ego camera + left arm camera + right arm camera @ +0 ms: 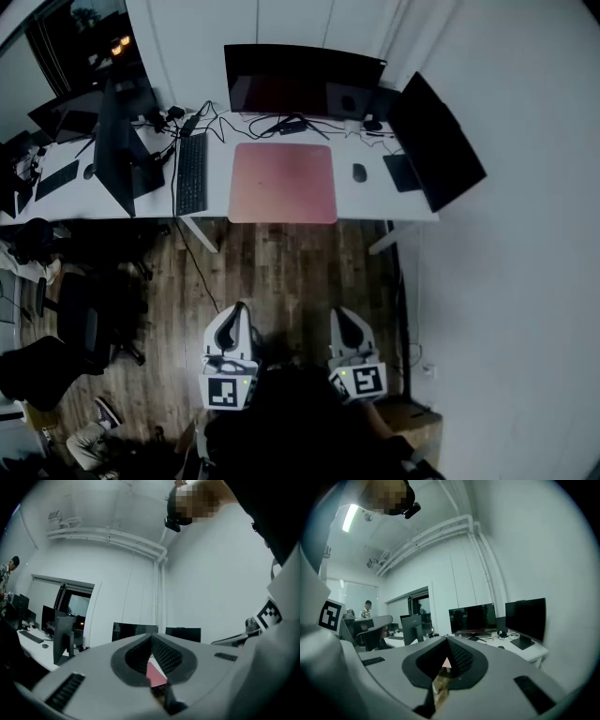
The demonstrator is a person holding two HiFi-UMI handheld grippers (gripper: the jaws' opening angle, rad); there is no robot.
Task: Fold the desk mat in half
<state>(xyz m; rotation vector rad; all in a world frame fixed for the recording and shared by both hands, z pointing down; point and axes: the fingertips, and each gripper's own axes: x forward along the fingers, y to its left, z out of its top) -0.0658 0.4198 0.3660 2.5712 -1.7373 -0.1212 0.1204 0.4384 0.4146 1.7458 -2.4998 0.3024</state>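
The pink desk mat (283,183) lies flat and unfolded on the white desk (375,199), in front of the middle monitor. My left gripper (240,309) and right gripper (344,316) hang side by side over the wooden floor, well short of the desk. Both point toward it. Each has its jaws shut with nothing between them. In the left gripper view the shut jaws of the left gripper (151,638) frame a strip of the mat (155,673). Below the right gripper (447,641), the right gripper view shows only a pink sliver of the mat (446,663).
A keyboard (191,173) lies left of the mat and a mouse (359,172) right of it. Monitors stand behind (300,82) and at the right (436,141). Office chairs (84,323) crowd the floor at left, and a cardboard box (412,422) sits by the right wall.
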